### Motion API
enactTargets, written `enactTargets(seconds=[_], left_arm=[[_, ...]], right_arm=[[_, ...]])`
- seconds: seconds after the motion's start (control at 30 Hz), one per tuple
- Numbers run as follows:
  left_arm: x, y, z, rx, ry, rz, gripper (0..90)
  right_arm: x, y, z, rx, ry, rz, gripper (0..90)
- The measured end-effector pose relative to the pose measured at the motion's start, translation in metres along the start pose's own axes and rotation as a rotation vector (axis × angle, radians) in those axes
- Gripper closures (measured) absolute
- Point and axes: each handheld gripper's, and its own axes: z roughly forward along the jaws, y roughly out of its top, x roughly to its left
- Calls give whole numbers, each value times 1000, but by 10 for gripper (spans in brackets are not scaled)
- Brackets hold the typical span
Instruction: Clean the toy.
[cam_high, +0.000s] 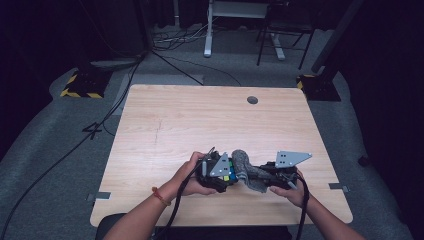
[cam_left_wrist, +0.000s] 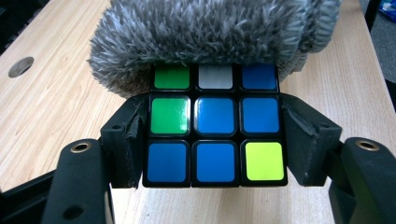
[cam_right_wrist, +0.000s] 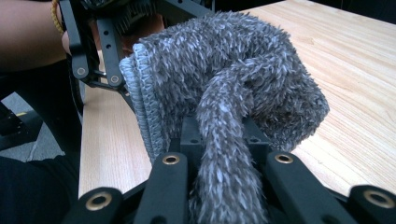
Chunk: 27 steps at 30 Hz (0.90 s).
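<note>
Cube and cloth sat together near the front edge of the tabletop, between the person's two hands. In the left gripper view the left tongs were clamped on the cube, one black pad pressed against each side of it, so the face toward the camera showed in full: mostly blue squares, with two green ones at the left, a yellow one at the bottom right and a white one in the middle of the top row. The grey, shaggy cloth lay over the top of the cube and covered the upper edge of that face, touching it. In the right gripper view the right tongs were closed on a bunched fold of the cloth, which ran down between the two jaws, while the rest of it bulged ahead of them toward the left tongs. In the high view the left hand and the right hand held their tongs low over the wood, pointing at each other, with the cloth bridging the gap and the cube just left of it.
</note>
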Motion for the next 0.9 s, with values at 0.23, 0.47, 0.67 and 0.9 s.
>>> enactTargets(seconds=[0.23, 0.47, 0.67, 0.9], left_arm=[[-1, 3, -4, -13, 2, 9, 335], [3, 3, -11, -69, -4, -16, 336], [0, 1, 0, -23, -21, -4, 336], [-1, 4, -7, -54, -10, -1, 336]], right_arm=[[0, -3, 9, 102, -69, -36, 771], [-6, -10, 18, 187, -82, -35, 770], [7, 6, 0, 33, -91, -81, 771], [1, 2, 6, 84, -112, -59, 771]])
